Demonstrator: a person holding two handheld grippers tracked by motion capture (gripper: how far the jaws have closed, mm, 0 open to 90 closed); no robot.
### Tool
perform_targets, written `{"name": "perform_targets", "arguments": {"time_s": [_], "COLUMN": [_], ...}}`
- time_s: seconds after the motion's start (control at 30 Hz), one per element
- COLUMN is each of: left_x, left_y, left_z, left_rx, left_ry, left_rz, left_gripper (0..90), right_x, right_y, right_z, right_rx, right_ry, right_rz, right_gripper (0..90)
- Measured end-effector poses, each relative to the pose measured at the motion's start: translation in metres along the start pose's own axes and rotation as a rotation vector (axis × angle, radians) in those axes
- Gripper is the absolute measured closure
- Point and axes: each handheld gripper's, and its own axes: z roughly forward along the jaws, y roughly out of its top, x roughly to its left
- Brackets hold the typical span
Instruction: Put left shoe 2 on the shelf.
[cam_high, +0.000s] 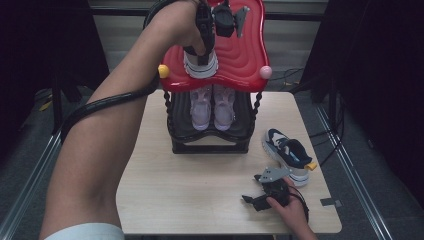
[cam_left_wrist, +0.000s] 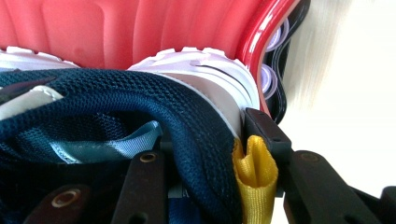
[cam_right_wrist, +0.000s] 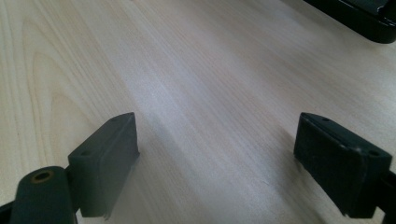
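The left gripper (cam_high: 204, 47) was clamped on the heel of a navy mesh sneaker (cam_left_wrist: 140, 107), setting it on the red ribbed plastic shelf (cam_high: 240, 55); releasing should come next. The right gripper (cam_right_wrist: 219, 154) rested apart, empty.

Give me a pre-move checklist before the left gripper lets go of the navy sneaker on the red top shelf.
1. Left gripper clamped on the navy sneaker at its heel collar: ok.
2. Sneaker sole resting on the red top shelf: ok, white sole lies on the ridged surface.
3. Sneaker fully inside the shelf edge: cannot tell, the hand covers it.
4. Pink sneakers on the lower shelf clear of the move: ok.
5. Second navy sneaker waiting on the table: ok.
6. Right gripper open and empty: ok.
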Motion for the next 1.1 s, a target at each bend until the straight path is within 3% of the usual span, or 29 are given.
{"name": "perform_targets", "arguments": {"time_s": [0.2, 0.43, 0.53, 0.67, 0.83, 1.03, 1.1], "left_x": [-0.001, 0.003, 0.004, 0.007, 0.009, 0.010, 0.011], "left_y": [-0.002, -0.003, -0.004, -0.005, -0.005, -0.003, -0.004], "left_z": [0.000, 0.000, 0.001, 0.002, 0.002, -0.004, -0.006], "left_rx": [-0.016, -0.022, -0.028, -0.036, -0.041, -0.036, -0.037], "left_ry": [0.007, 0.003, 0.012, 0.001, -0.007, -0.003, -0.006], "left_rz": [0.018, -0.006, -0.036, -0.125, -0.180, -0.205, -0.231], "left_gripper": [61.6, 58.8, 54.1, 45.0, 36.5, 31.0, 30.4], "right_x": [0.000, 0.000, 0.000, 0.000, 0.000, 0.000, 0.000], "right_y": [0.000, 0.000, 0.000, 0.000, 0.000, 0.000, 0.000], "right_z": [0.000, 0.000, 0.000, 0.000, 0.000, 0.000, 0.000], "right_rx": [0.002, 0.002, 0.002, 0.003, 0.002, 0.002, 0.002], "right_ry": [0.000, 0.000, 0.000, 0.000, 0.000, 0.000, 0.000], "right_rz": [0.000, 0.000, -0.001, 0.001, 0.000, 0.000, 0.001], "right_gripper": [13.2, 13.2, 13.2, 13.2, 13.1, 13.2, 13.2]}}
